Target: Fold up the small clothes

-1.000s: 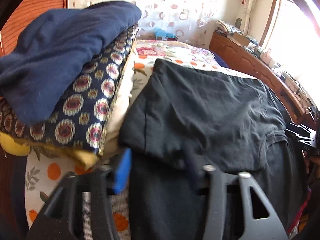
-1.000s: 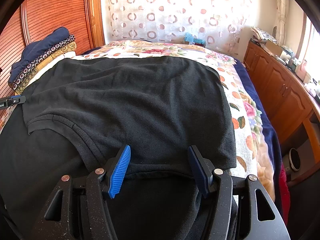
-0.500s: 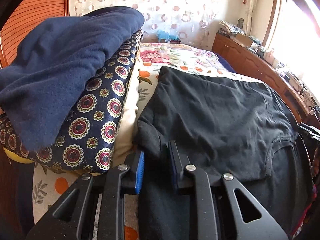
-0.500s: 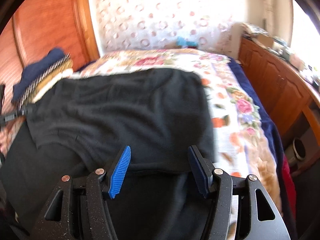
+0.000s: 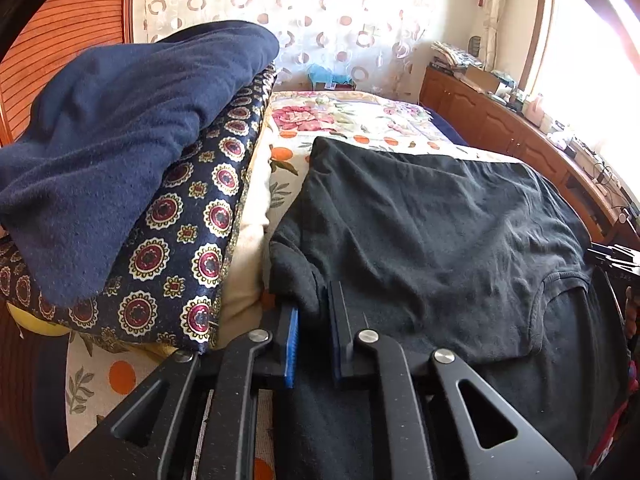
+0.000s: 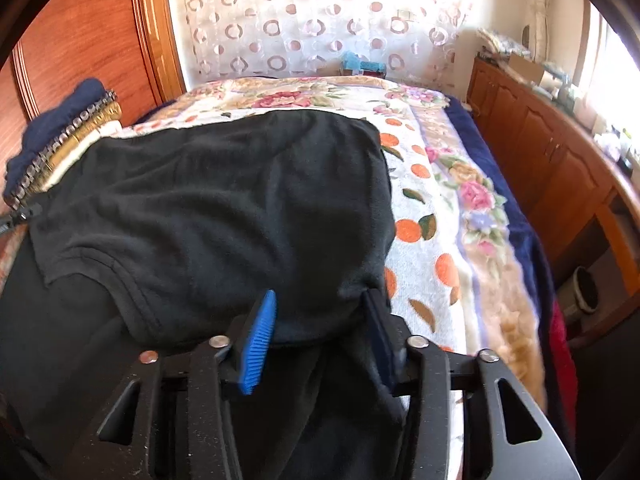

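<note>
Step in hand, as judged: both corners of the near folded edge pinched, ready to carry the fold across.

Far left, against the wooden headboard [image 5: 60, 40]: stack of folded bedding [image 5: 168, 208]. Navy fleece on top, napped and soft; under it a slick medallion-print cover, then cream and yellow layers. It sits just beside the garment's left edge, so the lift should go straight up, not sideways into the pile.

Left tool [image 5: 314, 328]: jaws narrow, pinched on a bunched corner of the black T-shirt [image 5: 420, 232]. Grip looks thick, several layers.

The T-shirt lies spread on the floral bedspread [image 6: 432, 216], matte knit, limp, lightly creased; ribbed neckline [image 6: 120, 280] curves across the near part, over more dark cloth beneath.

Right tool [image 6: 320, 316]: jaws half-way in, cloth gathered between the blue ridged pad and the dark one; whether it is gripped firmly I cannot tell. Better to confirm that bite first, then raise both corners level and together, keeping the edge taut so the knit does not sag mid-span.

Right: wooden cabinets [image 6: 560, 152], cluttered top.
</note>
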Demonstrator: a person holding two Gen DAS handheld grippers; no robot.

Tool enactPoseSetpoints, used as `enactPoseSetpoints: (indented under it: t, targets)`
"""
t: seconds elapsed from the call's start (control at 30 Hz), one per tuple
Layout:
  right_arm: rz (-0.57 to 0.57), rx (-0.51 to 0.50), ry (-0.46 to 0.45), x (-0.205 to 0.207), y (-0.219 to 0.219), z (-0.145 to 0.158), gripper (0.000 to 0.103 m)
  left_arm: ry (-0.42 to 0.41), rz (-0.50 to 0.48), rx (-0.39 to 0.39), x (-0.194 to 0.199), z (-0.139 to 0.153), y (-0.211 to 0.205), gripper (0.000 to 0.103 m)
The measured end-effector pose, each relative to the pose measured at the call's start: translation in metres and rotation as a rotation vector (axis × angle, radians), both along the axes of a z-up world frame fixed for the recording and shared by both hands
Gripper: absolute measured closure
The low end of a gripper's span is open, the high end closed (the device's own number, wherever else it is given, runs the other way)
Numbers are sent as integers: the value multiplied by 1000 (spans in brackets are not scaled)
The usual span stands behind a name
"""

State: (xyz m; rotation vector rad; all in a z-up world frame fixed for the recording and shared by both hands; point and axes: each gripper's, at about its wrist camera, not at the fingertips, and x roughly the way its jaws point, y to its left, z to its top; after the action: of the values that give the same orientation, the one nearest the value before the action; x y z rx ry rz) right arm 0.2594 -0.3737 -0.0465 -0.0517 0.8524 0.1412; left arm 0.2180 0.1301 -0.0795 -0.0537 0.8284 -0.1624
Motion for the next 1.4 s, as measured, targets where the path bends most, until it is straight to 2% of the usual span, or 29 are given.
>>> enactPoseSetpoints:
  t: [0.03,0.1,0.2,0.43,0.63,0.73,0.9,1.0,1.17,1.4]
  targets:
    - [-1,-14,-3,0,1,2,75,-8,-3,1,-1,1,-1,92]
    - [4,-35,-7,0,2,3,86,-21,-6,7,-3,5,-3,92]
    - [35,-46,-16,-1,2,4,91,-46,-6,5,-5,11,-5,93]
    - [50,-38,-143,-22,7,30,91,-129,-13,9,-16,39,-10,94]
    - [60,-63,-190,-31,15,40,92,-179,-28,21,-22,57,-17,95]
    - [57,-66,-193,-33,15,39,91,-181,-32,24,-21,58,-19,95]
    - [53,-52,-118,-21,7,25,91,-154,-30,24,-17,49,-19,95]
    - [45,-33,-111,-21,2,21,91,-140,-28,17,-16,45,-19,95]
    - [68,-29,-150,-26,7,27,92,-132,-20,12,-14,41,-16,95]
    - [36,-1,-254,-37,1,53,93,-184,-14,-2,-20,61,-17,95]
